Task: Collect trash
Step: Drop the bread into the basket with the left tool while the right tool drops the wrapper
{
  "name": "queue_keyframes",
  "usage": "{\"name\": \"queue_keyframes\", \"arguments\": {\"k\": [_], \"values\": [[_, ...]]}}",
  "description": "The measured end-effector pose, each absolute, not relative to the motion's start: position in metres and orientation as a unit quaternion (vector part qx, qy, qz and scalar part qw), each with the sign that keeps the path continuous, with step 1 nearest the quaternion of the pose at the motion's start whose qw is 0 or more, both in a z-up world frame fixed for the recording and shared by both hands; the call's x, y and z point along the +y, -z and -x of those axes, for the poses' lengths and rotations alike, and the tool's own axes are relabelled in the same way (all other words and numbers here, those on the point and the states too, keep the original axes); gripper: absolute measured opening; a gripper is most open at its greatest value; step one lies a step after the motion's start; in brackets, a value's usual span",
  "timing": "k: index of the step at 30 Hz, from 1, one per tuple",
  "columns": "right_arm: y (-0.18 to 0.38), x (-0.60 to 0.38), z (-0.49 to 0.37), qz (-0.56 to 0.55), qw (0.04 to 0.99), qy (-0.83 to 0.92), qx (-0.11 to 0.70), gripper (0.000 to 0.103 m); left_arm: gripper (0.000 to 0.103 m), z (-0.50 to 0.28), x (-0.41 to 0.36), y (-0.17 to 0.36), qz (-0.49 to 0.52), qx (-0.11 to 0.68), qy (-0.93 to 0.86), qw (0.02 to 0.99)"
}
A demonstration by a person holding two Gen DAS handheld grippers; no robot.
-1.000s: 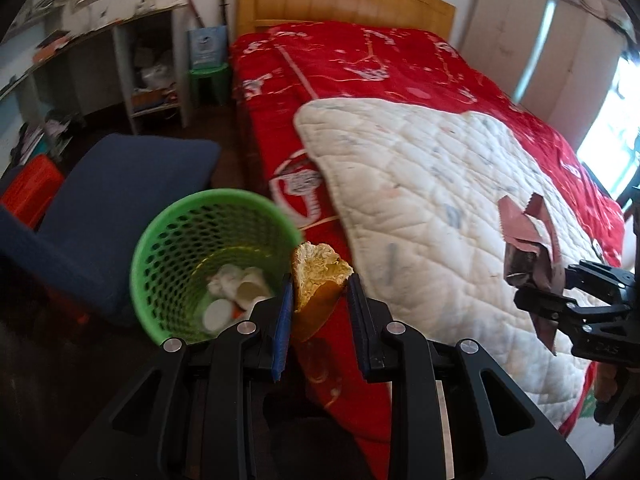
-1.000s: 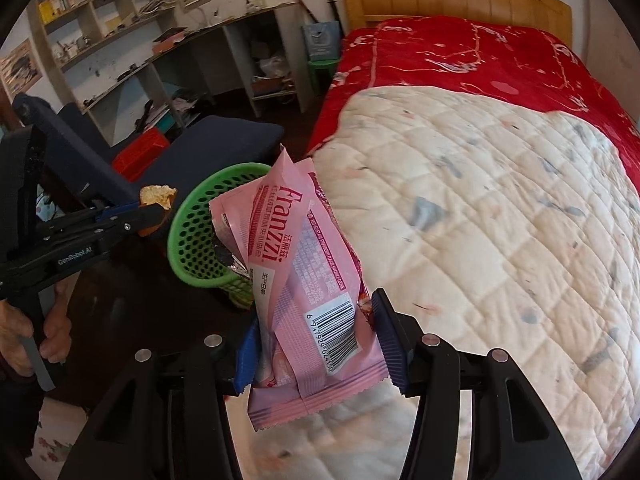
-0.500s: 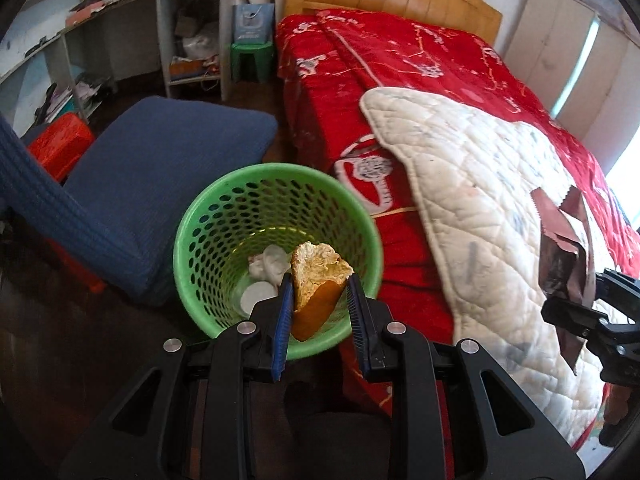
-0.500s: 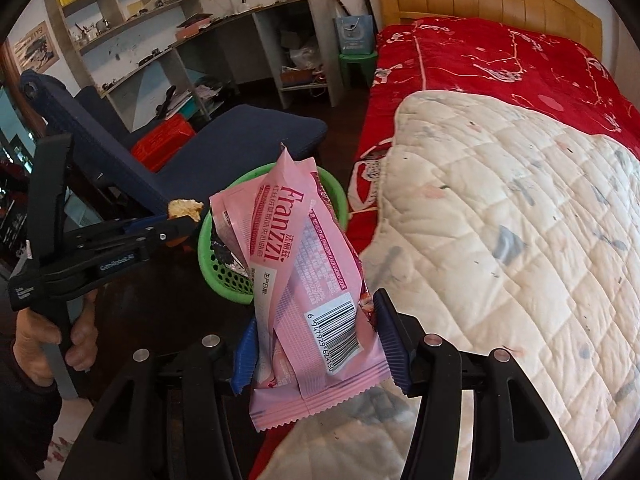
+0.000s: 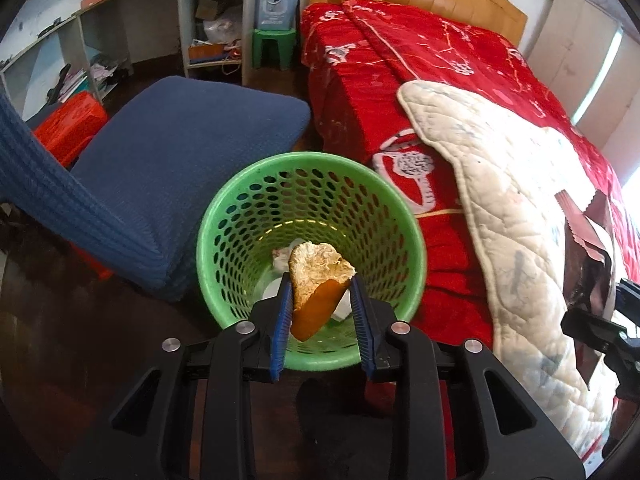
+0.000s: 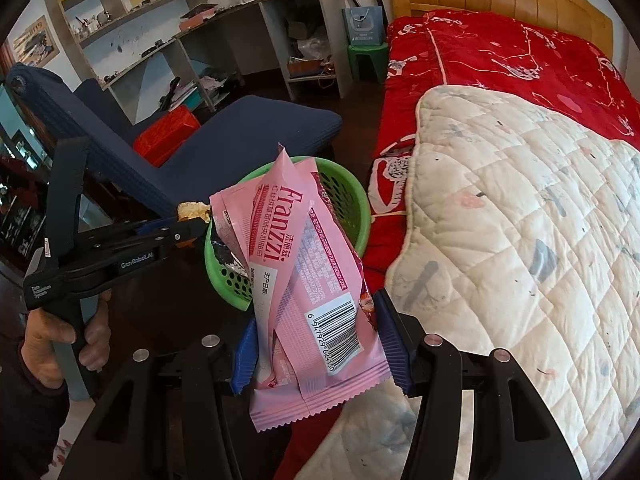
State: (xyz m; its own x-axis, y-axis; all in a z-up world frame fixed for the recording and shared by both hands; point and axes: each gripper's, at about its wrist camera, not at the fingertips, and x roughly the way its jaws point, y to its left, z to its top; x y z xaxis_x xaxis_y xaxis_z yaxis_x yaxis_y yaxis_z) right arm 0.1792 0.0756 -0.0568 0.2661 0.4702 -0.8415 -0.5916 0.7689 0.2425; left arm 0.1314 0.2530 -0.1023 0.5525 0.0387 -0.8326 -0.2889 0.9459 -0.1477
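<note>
A piece of orange peel [image 5: 312, 304] sits between the blue pads of my left gripper [image 5: 320, 277]. Its jaws are opening, and the pads still touch the peel. The peel hangs right over the mouth of the green mesh bin [image 5: 224, 216], which has white scraps at its bottom. My right gripper [image 6: 316, 312] is shut on a pink Franzzi snack wrapper [image 6: 296, 248], held upright just short of the bin's [image 6: 356, 216] near rim. The right wrist view shows the left gripper [image 6: 192, 228] at the bin's left edge with the peel [image 6: 194, 210] at its tip. In the left wrist view the wrapper [image 5: 588, 264] shows at far right.
A blue upholstered chair [image 5: 192, 136] stands against the bin's left and far side. The bed's red cover [image 5: 400, 80] and white quilt [image 5: 520, 184] rise on the right. Desk shelves [image 6: 224, 40], a red box [image 5: 68, 132] and a green stool [image 5: 276, 46] lie beyond.
Both grippers have moved toward the green bin. It now sits directly under the left gripper and its peel, and the wrapper has come up close to the bin's rim.
</note>
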Motion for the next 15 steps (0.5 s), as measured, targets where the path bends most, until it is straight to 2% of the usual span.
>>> {"name": "queue_keyframes", "arguments": {"k": [11,15], "values": [[0.06,0.104,-0.19,0.063,0.788,-0.344,0.506,0.052,0.047,-0.13,0.269,0.108,0.148,0.46,-0.097,0.87],[0.061,0.113,-0.192,0.067,0.786,-0.347,0.506,0.052,0.051,-0.123,0.274,0.11,0.155,0.459,-0.102,0.869]]}}
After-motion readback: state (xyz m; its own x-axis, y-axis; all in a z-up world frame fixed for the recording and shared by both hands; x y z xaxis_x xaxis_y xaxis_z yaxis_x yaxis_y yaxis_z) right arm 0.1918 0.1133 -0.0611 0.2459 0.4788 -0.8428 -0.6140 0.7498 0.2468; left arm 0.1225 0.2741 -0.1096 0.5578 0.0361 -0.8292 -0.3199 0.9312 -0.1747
